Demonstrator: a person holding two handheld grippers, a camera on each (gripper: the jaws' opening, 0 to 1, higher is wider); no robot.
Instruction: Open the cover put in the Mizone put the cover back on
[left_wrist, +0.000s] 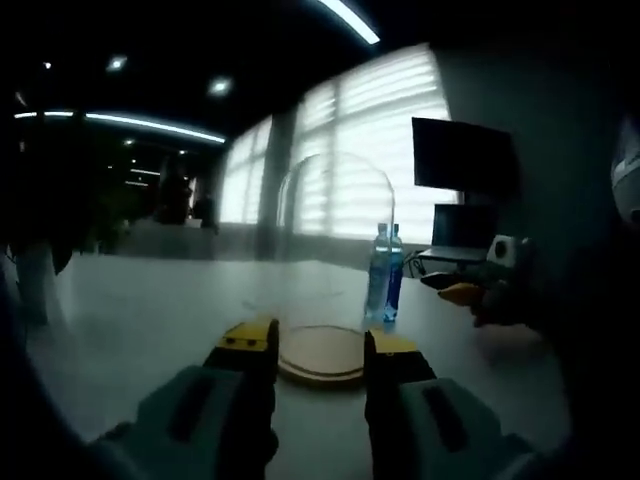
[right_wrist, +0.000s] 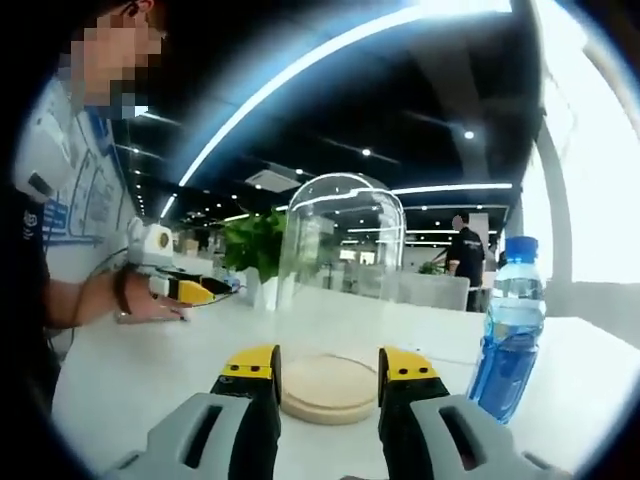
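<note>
Both grippers' fingers (right_wrist: 258, 372) open, glass cover (right_wrist: 340, 290) ahead (untouched), Mizone (right_wrist: 508, 330) right.

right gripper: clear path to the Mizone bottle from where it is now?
Probably yes. In the right gripper view the right gripper is open and faces the glass cover on its wooden base. The Mizone bottle stands upright off to its right on the table, nothing between them.
</note>
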